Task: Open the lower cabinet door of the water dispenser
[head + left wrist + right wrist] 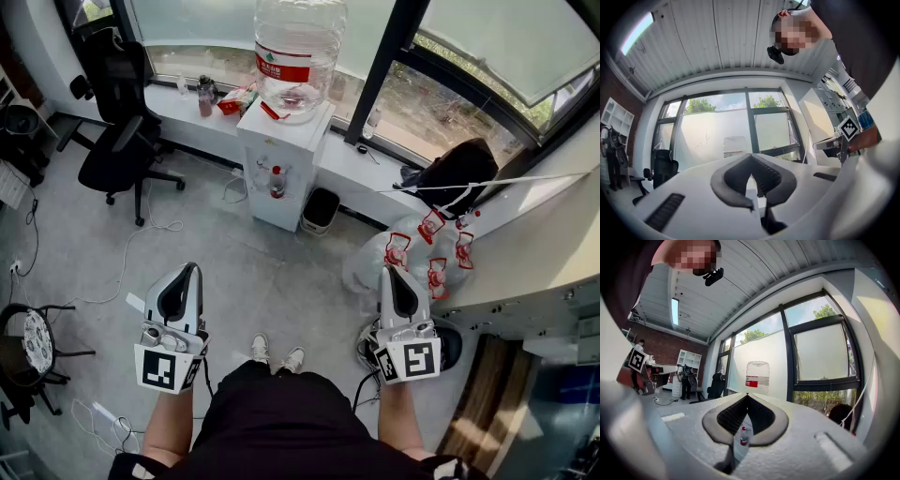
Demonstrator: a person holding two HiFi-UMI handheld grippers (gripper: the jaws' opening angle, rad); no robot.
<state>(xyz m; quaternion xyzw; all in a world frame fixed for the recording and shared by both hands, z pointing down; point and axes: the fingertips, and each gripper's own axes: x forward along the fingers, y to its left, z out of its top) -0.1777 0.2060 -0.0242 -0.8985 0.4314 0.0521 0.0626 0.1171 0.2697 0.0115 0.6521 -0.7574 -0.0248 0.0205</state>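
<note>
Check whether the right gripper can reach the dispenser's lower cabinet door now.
Probably not yet: the right gripper is held well short of the lower cabinet door, with floor between them. Nothing blocks the way; stepping closer should do.

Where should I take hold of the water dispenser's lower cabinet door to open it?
Probably a vertical edge of the lower cabinet door, approached from the front, the side facing you: it lies in the front face of the water dispenser, below the taps. No handle or hinge side can be made out from here.
</note>
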